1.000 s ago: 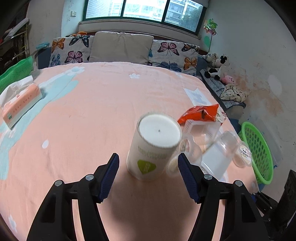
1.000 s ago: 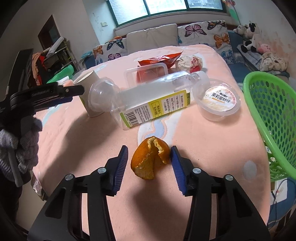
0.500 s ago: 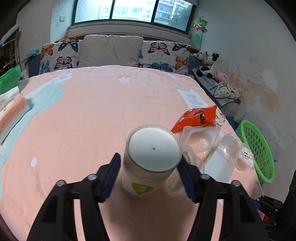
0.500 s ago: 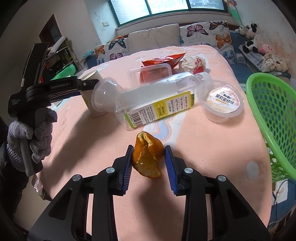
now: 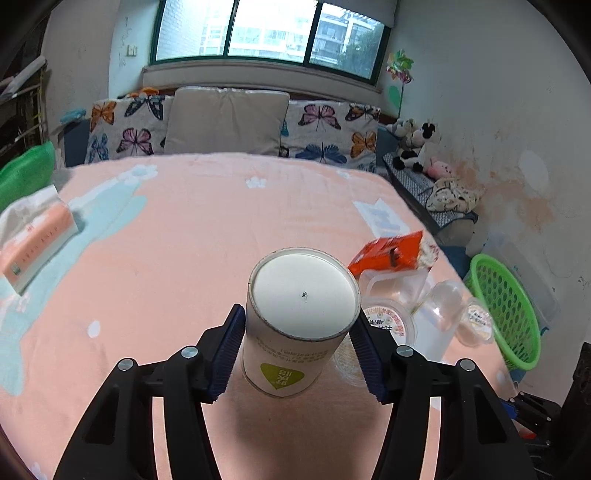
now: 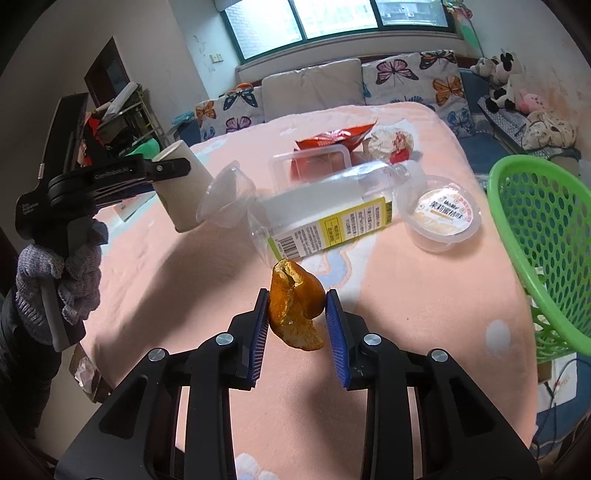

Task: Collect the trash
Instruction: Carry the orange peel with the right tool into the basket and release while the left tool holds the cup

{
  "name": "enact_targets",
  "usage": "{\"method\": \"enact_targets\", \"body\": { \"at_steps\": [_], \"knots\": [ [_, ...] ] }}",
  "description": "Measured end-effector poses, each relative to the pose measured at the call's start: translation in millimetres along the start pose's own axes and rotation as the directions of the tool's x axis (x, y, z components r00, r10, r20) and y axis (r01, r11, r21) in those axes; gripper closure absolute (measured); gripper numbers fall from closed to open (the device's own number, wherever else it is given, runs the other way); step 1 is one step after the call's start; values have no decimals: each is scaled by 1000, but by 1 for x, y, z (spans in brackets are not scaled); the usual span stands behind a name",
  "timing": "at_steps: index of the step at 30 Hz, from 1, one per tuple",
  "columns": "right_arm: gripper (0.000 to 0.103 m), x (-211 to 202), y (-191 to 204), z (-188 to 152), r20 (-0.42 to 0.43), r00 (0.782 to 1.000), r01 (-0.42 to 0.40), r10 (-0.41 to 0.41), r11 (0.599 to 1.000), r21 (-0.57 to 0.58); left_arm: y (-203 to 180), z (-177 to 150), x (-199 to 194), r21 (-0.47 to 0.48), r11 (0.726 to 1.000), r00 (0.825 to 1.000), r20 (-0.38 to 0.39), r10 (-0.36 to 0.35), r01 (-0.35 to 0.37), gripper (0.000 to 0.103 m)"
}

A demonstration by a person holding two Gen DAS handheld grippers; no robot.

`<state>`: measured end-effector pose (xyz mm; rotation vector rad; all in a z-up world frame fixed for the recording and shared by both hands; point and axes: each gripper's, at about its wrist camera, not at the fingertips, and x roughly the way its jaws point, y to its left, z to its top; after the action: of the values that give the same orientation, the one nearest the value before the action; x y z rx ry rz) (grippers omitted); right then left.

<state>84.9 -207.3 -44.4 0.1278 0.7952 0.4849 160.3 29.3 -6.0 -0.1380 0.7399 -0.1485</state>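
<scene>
Butterfly cushions (image 5: 325, 134) & plain pillow (image 5: 225, 120) under window (image 5: 269, 31); plush toys (image 5: 415, 142) by stained wall, tissue pack (image 5: 35, 240) at blanket's (image 5: 177, 229) left edge.

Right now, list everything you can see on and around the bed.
paper tube: 1, white, in left tool
orange peel: 1, orange, in right tool as it closes
bottle: 1, clear, lying on blanket
lidded cups: 2, clear, by bottle
snack bag: 1, red, behind plastic box
basket: 1, green, beside bed
tissue pack: 1, peach, far left
left tool: black
right tool: black
gloved hand: grey
</scene>
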Motion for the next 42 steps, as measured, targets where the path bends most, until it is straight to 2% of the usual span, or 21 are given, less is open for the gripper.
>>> {"method": "enact_targets", "body": {
  "at_steps": [6, 12, 21, 25, 34, 42],
  "knots": [
    [72, -14, -3, 1, 26, 1000, 12, -12, 1000, 11, -17, 8, -27, 35, 999, 999, 43, -22, 20, 48],
    [72, -28, -12, 4, 52, 998, 36, -37, 999, 25, -36, 12, -39, 77, 997, 997, 68, -34, 28, 48],
    [72, -41, -26, 3, 79, 995, 56, -61, 997, 54, -34, 19, -48, 62, 998, 996, 85, -9, 4, 48],
    [72, -46, -32, 5, 92, 993, 69, -75, 995, 68, -37, 22, -52, 62, 998, 996, 90, -19, 14, 48],
    [72, -64, -65, 9, 111, 980, 153, -164, 983, 107, -75, 23, -46, 105, 989, 992, 66, -108, 101, 48],
    [71, -81, -118, 13, 105, 956, 256, -275, 953, 162, -130, 26, -29, 169, 968, 981, 29, -193, 186, 48]
  ]
}}
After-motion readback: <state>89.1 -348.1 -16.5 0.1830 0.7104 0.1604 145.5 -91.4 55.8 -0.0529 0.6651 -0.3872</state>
